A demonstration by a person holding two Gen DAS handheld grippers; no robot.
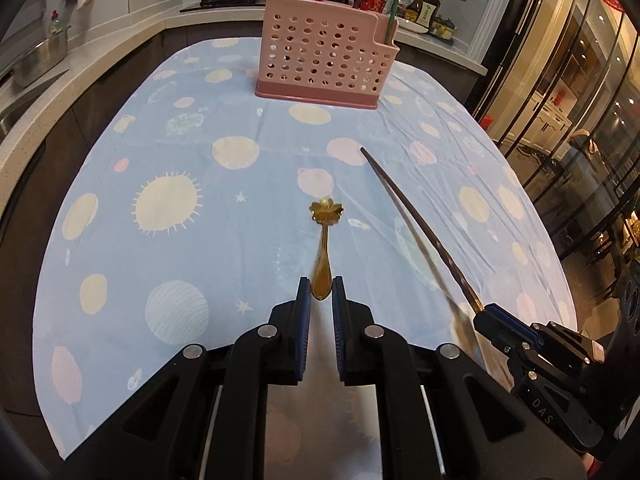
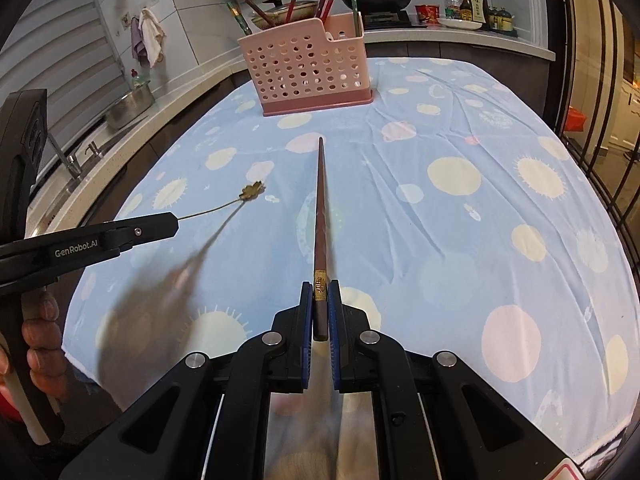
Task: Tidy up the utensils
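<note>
**Spoon and chopstick being held above the table, holder at the far end**

A small gold spoon [image 1: 325, 248] is being pinched by the left gripper [image 1: 321, 292] at its bowl end, with the flower-shaped handle tip pointing away toward the far side. A dark brown chopstick [image 2: 321, 216] is being clamped by the right gripper [image 2: 320, 300] at its thick end, on the gold band, its thin tip aimed at the pink holder [image 2: 306, 66]. Both pieces are being carried clear of the blue spotted tablecloth [image 2: 460, 240]; the holder is standing well apart at the far end, already filled with several chopsticks.

Both pieces are judged light, stiff and smooth. The thin metal spoon is likely being gripped on a curved, slippery surface, so twisting is possible. The long chopstick, taken at one end, is likely to pivot if bumped against the holder's rim.
</note>
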